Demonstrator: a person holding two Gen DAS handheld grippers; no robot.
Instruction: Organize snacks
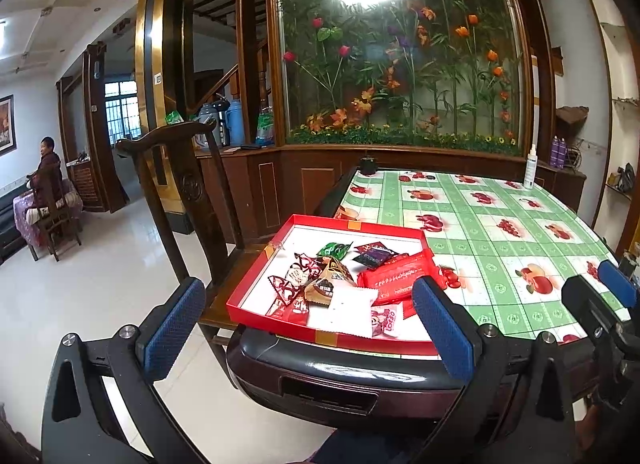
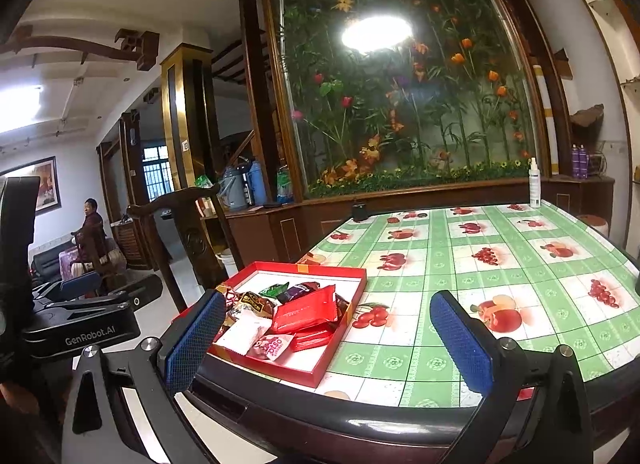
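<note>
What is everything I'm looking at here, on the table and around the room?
Tray: one, red with white floor, near left corner of the table.
Snack packets: a mixed heap, count unclear; red, brown, green, purple, white; inside the tray.
Long red packet: one, on top of the heap.
Table: one, green-and-white fruit-print cloth, dark rim.
Spray bottle: one, white, far edge of the table.
Chair: one, dark wood, left of the table.
Flower panel: one, behind the table.
Thermos flasks: about three, blue and grey, on the counter.
Seated person: one, far left.
Left gripper: blue pads, jaws open.
Right gripper: blue pads, jaws open.
</note>
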